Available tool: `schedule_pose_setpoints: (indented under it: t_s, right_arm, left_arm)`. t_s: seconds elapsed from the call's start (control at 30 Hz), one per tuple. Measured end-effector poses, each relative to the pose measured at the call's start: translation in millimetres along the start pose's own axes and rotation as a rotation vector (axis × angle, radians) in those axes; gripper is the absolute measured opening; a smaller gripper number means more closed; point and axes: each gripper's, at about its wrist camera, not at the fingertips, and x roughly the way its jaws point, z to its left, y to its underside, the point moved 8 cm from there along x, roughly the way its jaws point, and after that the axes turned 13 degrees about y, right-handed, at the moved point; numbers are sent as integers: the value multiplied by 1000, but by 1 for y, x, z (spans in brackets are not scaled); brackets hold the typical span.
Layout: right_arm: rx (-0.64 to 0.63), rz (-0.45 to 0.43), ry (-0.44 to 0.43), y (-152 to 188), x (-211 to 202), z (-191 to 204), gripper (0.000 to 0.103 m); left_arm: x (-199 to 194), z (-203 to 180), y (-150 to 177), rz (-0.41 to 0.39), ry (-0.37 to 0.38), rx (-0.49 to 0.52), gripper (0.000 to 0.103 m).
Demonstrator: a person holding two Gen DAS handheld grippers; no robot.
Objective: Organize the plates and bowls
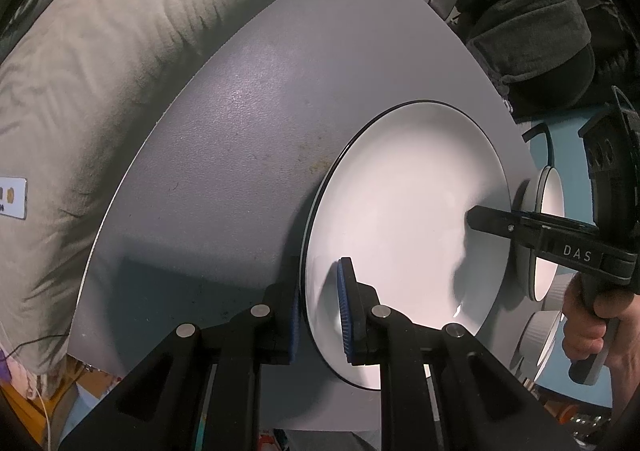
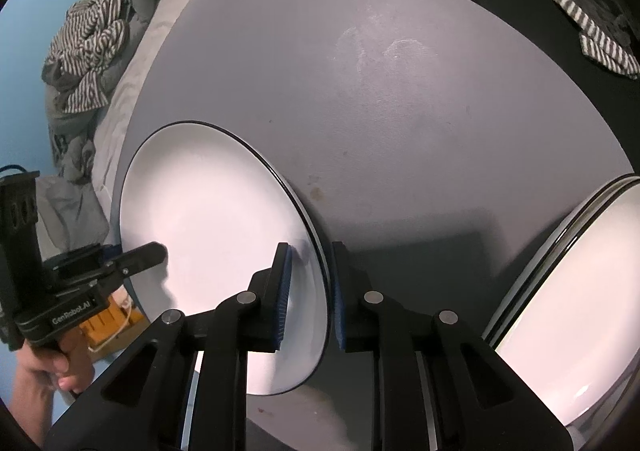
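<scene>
**Two grippers clamped on one plate, stack waiting**

Both of my tools are closed on the same white plate, black-rimmed, one on each side of its rim. My left gripper pinches the edge at about 7 o'clock in its own view, one blue pad on top, the other underneath. My right gripper does the same on the opposite edge; seen from the left wrist it reaches in from 3 o'clock.

Whether the plate rests on the grey table or is tilted just clear of it, I cannot tell.

At 4 o'clock in the right view sits a stack of plates, at least two rims showing, so some sorting looks done. Ribbed bowls lie beyond the table edge at 4 o'clock in the left view. I judge this plate is headed for the stack, with the bowls left to handle.
</scene>
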Motion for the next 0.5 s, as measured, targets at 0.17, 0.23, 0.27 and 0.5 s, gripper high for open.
schedule_pose_setpoints:
  t_s: [0.17, 0.23, 0.27, 0.5]
  right_arm:
    - [-21, -2, 24, -1, 1, 2, 19]
    - [-44, -14, 37, 1, 1, 3, 19]
    - [-51, -15, 38, 2, 1, 3, 19]
    - [-45, -9, 5, 10, 0, 0, 17]
  left_arm:
    - [-1, 3, -1, 8, -17, -11, 16]
    - [-1, 3, -1, 10, -25, -1, 16]
    - [-1, 3, 0, 12, -25, 0, 16]
    - [-2, 2, 6, 26, -12, -16, 16]
